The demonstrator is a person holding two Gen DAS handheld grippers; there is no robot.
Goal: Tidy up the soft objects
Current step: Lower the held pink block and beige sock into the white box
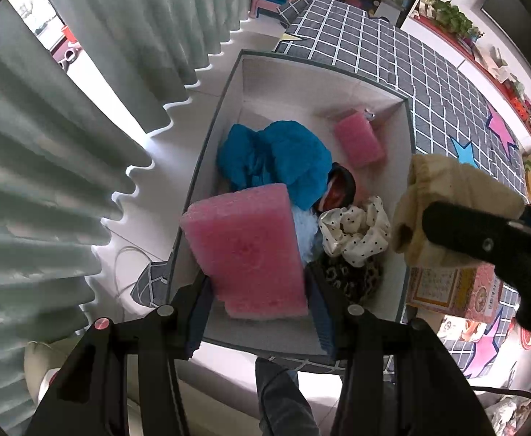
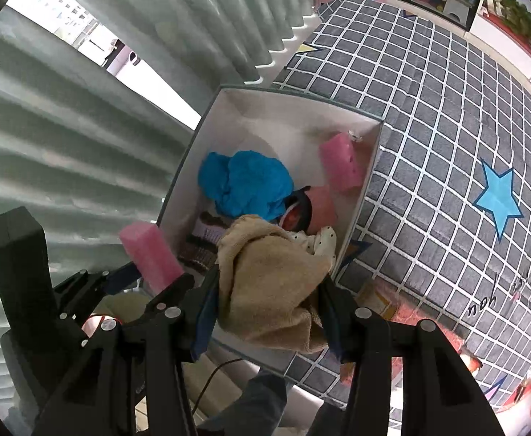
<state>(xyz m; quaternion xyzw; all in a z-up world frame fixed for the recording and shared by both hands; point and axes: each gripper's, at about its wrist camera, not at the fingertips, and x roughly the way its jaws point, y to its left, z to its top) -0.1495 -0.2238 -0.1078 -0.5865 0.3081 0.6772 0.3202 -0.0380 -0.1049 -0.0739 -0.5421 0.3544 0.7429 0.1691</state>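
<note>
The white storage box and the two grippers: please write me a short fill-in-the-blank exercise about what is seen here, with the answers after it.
1. The left gripper holds a pink ____ block over the white storage box.
2. The right gripper holds a ____ towel.
3. The crumpled cloth in the box is ____.
4. The mat beside the box shows a blue ____.

Answers: foam; beige; blue; star

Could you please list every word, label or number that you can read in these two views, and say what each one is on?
"you": dark script on the grey checked mat, seen upside down near the right edge of the right wrist view.
A second word beside it on the mat: too distorted to read.
Print on the yellow and pink carton beside the storage box: too small and blurred to read.
Nothing else legible.
</note>
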